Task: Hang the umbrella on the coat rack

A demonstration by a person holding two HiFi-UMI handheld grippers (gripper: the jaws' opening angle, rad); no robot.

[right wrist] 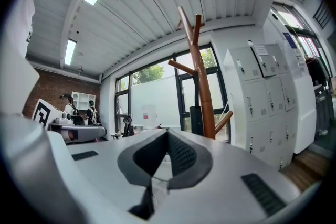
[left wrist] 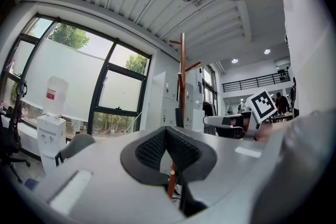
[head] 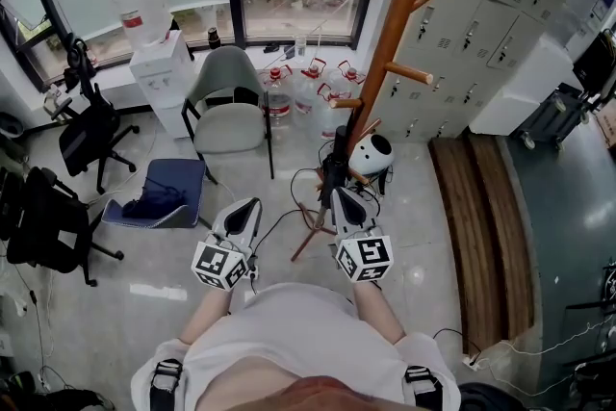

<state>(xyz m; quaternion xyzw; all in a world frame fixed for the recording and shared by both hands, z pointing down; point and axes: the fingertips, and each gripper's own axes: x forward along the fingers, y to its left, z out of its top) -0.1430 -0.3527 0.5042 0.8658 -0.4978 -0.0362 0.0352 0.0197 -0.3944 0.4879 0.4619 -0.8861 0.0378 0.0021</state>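
Pressing together at their tips with nothing between them, the dark ribbed jaws of the right gripper (right wrist: 167, 134) are closed. In the head view this gripper points level at the lower end of the black folded umbrella (head: 334, 164), just short of it and not touching. The umbrella is upright against the pole of the tall brown wooden coat rack (head: 397, 19). In the right gripper view a thin black strap runs up from it to where a lower peg joins the pole, so it seems to hang there, clear of both grippers. The left gripper (head: 252, 205) is held level beside the right one, to its left, and its own view shows its jaws also meeting at the tip and empty. Its marker cube sits near the person's white-clad body at the bottom of the head view. A white rounded helmet-like object with dark patches (head: 372, 154) sits just right of the umbrella, against the rack's lower pole. Black cables trail over the pale glossy floor (head: 144, 303) around the rack's feet. Behind the rack stands a cluster of clear water bottles with red caps (head: 310, 80), and left of them a grey padded chair (head: 227, 106). Further left are a white water dispenser with an upturned bottle (head: 154, 38) and a blue folded seat (head: 164, 192) on the floor. Black office chairs (head: 91, 130) stand at the far left, and grey metal lockers (head: 481, 5) line the wall on the right.
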